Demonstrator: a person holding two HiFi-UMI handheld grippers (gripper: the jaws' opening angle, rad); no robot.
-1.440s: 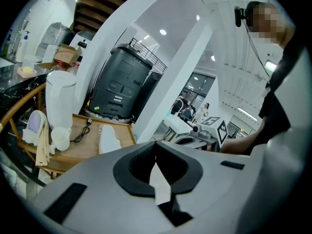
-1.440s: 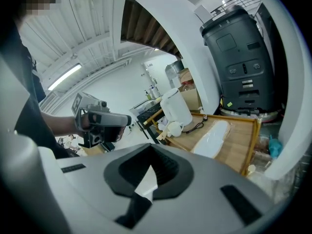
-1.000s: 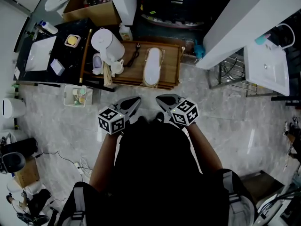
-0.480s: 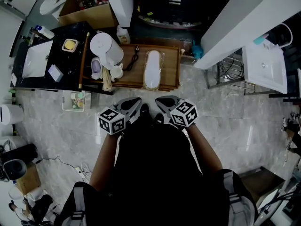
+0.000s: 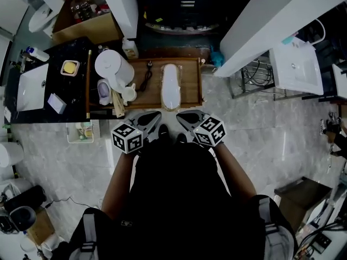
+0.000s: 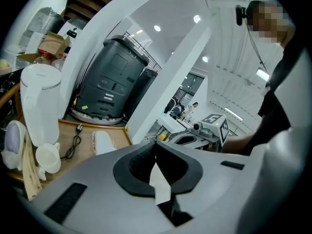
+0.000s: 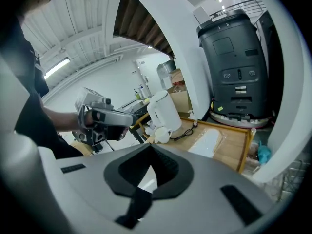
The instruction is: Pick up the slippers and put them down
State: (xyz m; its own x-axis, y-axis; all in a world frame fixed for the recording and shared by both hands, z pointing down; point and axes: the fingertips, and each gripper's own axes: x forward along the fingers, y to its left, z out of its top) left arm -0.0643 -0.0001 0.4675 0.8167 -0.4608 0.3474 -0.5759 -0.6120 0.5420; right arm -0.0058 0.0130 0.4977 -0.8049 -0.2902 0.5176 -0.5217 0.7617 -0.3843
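Both hand-held grippers sit nearer the low wooden tabletop [image 5: 191, 84] than a second ago; its near rim now lies just ahead of their tips.

- Marble floor [image 5: 260, 134]: pale, veined, under everything. Person in dark clothing stands on it, seen from above.
- Dark grey machine [image 5: 181, 10]: beyond the far rim of the wooden tabletop, upright, between white beams.
- Black tabletop [image 5: 75, 106]: just left of the wooden one, cluttered with small items.
- White kettle [image 5: 114, 69]: upright on the wooden tabletop's left end.
- Slipper [image 5: 170, 85]: white, in clear plastic wrap, lying flat and lengthwise on the wooden tabletop right of centre. Nothing touches it. Only one visible.
- Left hand-held gripper [image 5: 156, 116]: jaws pressed together, nothing between them, held close to the body, tip aimed at the tabletop's near rim.
- Right hand-held gripper [image 5: 182, 115]: same, jaws together and empty, just beside the left one, short of the slipper's near end.
- White mug [image 5: 129, 92]: beside the kettle's base, on the near side.
- Black power cord [image 5: 145, 77]: loose on the wood between kettle and slipper.
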